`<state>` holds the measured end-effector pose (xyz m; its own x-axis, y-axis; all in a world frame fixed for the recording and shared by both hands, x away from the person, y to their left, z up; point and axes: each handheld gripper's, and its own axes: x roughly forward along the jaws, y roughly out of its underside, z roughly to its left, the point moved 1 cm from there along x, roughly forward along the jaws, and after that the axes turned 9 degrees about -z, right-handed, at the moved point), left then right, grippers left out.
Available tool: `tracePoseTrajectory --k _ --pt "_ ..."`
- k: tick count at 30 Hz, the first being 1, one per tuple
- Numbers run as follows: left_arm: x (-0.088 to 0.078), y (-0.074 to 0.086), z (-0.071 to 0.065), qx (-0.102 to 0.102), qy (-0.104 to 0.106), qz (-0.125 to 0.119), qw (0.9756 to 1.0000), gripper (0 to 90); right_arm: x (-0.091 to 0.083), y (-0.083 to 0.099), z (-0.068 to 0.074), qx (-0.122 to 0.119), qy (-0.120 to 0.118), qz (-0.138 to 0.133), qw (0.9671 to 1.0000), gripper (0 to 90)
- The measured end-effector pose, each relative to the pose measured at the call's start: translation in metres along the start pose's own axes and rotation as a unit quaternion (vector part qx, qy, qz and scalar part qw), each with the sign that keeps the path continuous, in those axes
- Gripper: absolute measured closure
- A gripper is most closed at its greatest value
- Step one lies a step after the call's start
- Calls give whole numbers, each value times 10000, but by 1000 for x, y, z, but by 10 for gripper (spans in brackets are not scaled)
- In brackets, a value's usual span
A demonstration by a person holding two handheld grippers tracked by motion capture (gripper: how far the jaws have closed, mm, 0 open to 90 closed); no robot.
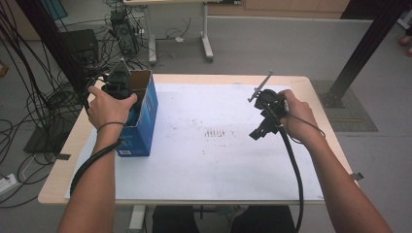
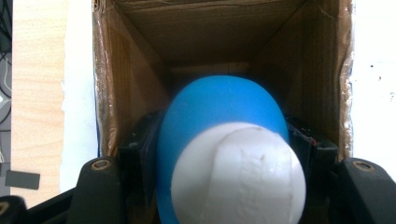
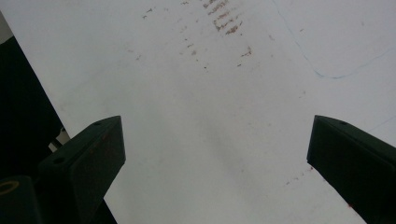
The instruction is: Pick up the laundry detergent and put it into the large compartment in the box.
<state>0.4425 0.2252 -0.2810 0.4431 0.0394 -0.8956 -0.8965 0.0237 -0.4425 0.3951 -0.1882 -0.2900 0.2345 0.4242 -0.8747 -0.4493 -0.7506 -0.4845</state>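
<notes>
One blue-and-white bottle [image 2: 224, 154] sits clamped in the left gripper [image 2: 224, 158], inside the cardboard box [image 2: 140, 60]; next, release it. Right gripper [image 3: 215, 158] hangs open, empty.

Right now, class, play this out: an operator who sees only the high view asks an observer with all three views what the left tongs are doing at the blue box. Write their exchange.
Observer: The left tongs are shut on a blue and white rounded object.
Operator: Is it in the box?
Observer: It sits at the mouth of the open cardboard box, between the brown side walls. How deep, I cannot tell.
Operator: And the right tongs?
Observer: The right tongs are open with nothing between them, above the white sheet, which has brown smudges.
</notes>
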Motion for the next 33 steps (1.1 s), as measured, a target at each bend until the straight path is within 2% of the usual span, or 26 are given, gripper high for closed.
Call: tracePoseTrajectory --k 33 --pt "1 0 3 -73 -19 41 10000 367 1 0 1 10 -30 26 10000 41"
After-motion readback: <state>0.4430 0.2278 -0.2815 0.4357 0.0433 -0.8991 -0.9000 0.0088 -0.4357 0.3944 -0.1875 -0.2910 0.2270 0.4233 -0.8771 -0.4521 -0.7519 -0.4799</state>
